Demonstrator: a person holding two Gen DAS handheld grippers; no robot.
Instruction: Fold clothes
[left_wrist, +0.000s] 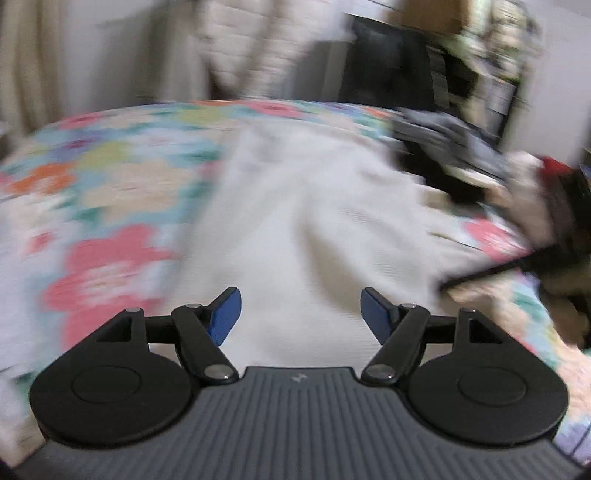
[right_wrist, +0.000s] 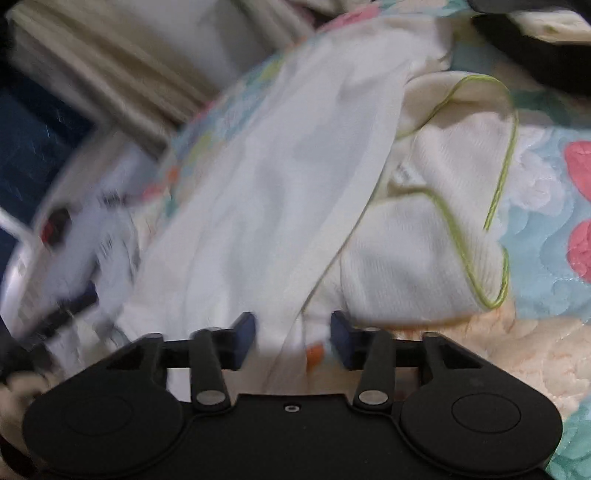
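A garment lies spread on the bed straight ahead of the left hand-held gripper. A heap of clothes sits on the bed to its far right. Before the right hand-held gripper, a fold of cloth runs between its fingers, with a piped garment just beside it on the right.

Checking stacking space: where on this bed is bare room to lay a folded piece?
Free: the floral quilt left of the white garment, and the strip right of the green-trimmed cream cloth. Crowded: the far right, under the dark clothes pile.
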